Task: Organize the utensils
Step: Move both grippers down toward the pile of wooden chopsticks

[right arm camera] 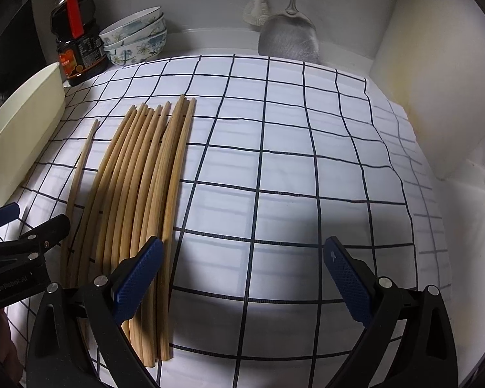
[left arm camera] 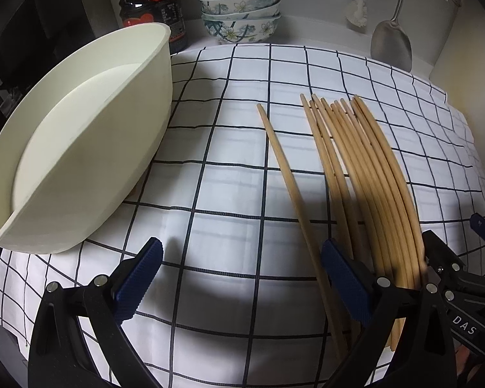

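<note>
Left wrist view: the left tool (left arm camera: 242, 278) is spread wide and gripping nothing, hovering over the checked cloth (left arm camera: 229, 194) with a single chopstick (left arm camera: 284, 168) lying between its fingers, the chopstick bundle (left arm camera: 365, 177) just right of it, and a cream tub (left arm camera: 80, 135) off to the left. Right wrist view: the right tool (right arm camera: 242, 278) is also wide open and empty, its left finger sitting over the near end of the bundle, with the bowls (right arm camera: 135, 37) and sauce bottle (right arm camera: 76, 35) at the back.
</note>
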